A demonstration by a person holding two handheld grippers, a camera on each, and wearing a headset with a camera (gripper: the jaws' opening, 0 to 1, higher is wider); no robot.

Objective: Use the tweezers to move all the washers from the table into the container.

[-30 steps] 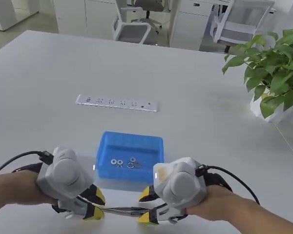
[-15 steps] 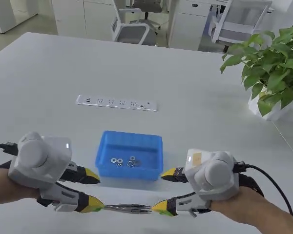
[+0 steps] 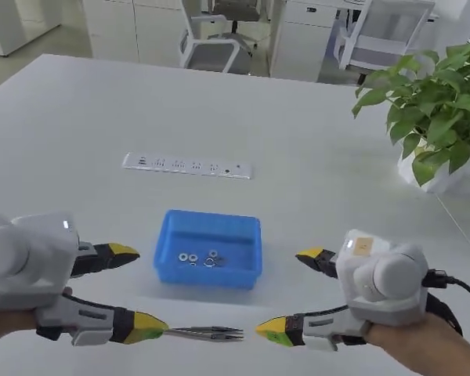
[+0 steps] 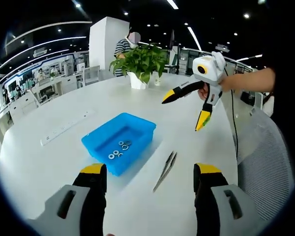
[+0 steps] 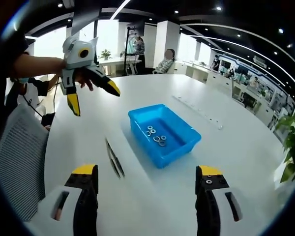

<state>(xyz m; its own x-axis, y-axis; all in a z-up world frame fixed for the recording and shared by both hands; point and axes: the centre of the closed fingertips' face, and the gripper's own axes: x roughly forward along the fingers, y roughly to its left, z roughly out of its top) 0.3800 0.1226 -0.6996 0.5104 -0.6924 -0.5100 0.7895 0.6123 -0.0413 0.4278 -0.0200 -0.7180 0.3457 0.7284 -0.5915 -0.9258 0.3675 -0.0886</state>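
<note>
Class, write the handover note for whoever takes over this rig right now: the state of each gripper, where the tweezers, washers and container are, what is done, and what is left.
Left gripper: open, holding nothing, raised above the table.
Right gripper: open, holding nothing, also raised.
Tweezers: lying flat on the table between the two grippers, in front of the container, touched by neither.
Container: blue tray at mid-table, upright.
Washers: a small cluster on the container's floor.
Done: every washer I can make out is in the container.
Left: probably nothing; just scan the table for strays.
</note>
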